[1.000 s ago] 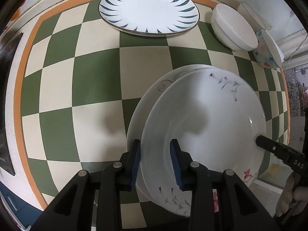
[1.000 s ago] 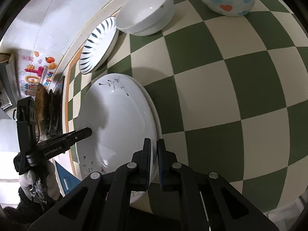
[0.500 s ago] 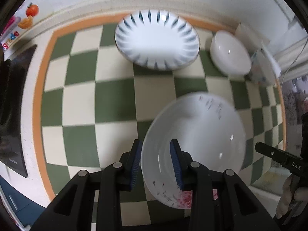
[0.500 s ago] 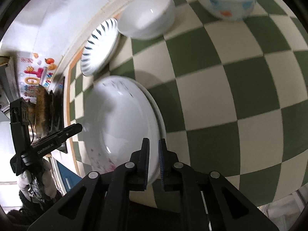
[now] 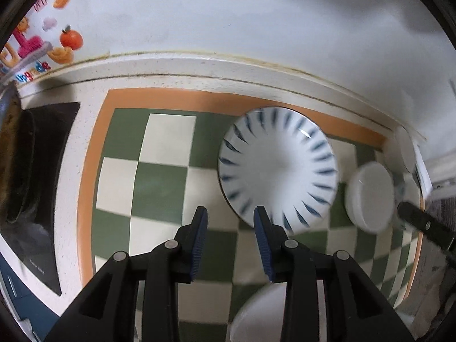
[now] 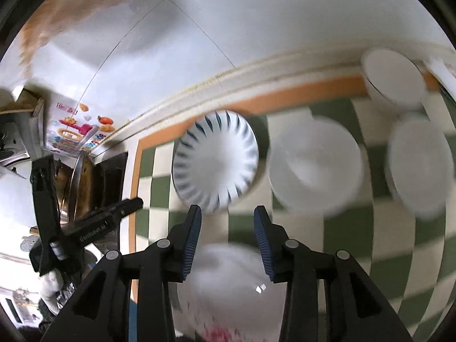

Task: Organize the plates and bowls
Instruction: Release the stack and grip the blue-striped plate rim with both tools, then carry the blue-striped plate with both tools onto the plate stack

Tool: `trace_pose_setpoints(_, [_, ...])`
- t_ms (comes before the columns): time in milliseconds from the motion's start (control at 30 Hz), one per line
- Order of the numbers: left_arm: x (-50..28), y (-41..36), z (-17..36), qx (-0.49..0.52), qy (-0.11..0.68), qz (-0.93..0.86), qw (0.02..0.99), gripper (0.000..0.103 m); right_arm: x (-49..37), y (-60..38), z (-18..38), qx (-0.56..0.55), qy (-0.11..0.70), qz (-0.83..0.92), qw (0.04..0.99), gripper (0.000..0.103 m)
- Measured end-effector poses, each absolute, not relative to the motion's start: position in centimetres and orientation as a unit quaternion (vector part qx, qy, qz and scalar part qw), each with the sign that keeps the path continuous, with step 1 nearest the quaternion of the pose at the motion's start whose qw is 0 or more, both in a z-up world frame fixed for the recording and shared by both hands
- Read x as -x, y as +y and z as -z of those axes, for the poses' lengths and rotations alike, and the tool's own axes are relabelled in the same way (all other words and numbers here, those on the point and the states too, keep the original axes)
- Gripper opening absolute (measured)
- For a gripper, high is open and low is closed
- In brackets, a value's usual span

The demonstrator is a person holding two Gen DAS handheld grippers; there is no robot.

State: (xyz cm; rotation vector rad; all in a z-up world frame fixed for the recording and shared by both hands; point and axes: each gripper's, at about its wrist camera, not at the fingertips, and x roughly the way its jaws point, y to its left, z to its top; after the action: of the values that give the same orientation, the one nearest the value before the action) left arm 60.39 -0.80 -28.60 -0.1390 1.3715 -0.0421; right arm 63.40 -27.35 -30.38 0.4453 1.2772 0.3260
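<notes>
Both grippers' jaws opening, nothing between; left gripper (image 5: 229, 225) beside striped plate (image 5: 278, 168) rim; right gripper (image 6: 227, 222) too.

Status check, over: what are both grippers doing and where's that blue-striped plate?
Left gripper and right gripper opening, nothing between pads. Blue-striped plate flat on checkered mat. Path clear.

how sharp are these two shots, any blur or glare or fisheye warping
Left wrist view: black fingers crisp, white plate with blue dashes and plain white bowl slightly smeared, a small glint on that plate's rim, counter edge bowed by the lens. Right wrist view: heavier motion blur, the same plate and the white bowls ghosted, green and cream checked mat streaked, black corners.
</notes>
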Motion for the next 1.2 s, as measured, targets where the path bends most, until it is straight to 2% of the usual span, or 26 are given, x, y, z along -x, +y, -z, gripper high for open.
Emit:
trace_pose_setpoints(200, [-63.9,0.6,33.6,0.093,0.670,0.007,0.736,0.031,-72.2,-25.2,34.5,-0.155,0.629,-0.144,0.748,0.041])
trace_pose_setpoints(500, [-65.7,0.6,38.2,0.115,0.693,0.026,0.711,0.031,-77.1,-23.2,41.3,-0.108,0.694,-0.147,0.696,0.041])
trace_pose_setpoints(567, [-65.8,0.4,38.1,0.111,0.688,0.031,0.716,0.026,-77.3,-23.1,42.5,-0.103,0.705,-0.147,0.686,0.037])
trace_pose_setpoints(633, [-65.8,0.0,38.0,0.111,0.686,0.039,0.718,0.018,-77.4,-23.0,43.3,-0.099,0.711,-0.150,0.680,0.018])
trace_pose_setpoints(667, [-65.7,-0.4,37.9,0.107,0.686,0.038,0.718,0.017,-77.3,-23.0,43.5,-0.092,0.712,-0.147,0.681,0.015])
trace_pose_setpoints(867, [-65.8,-0.7,37.5,0.108,0.685,0.030,0.720,0.017,-76.8,-23.2,43.2,-0.084,0.704,-0.156,0.688,0.013])
trace_pose_setpoints(1200, [-64.0,-0.7,32.4,0.105,0.660,0.032,0.744,0.017,-75.2,-23.4,39.7,-0.096,0.682,-0.178,0.702,0.012])
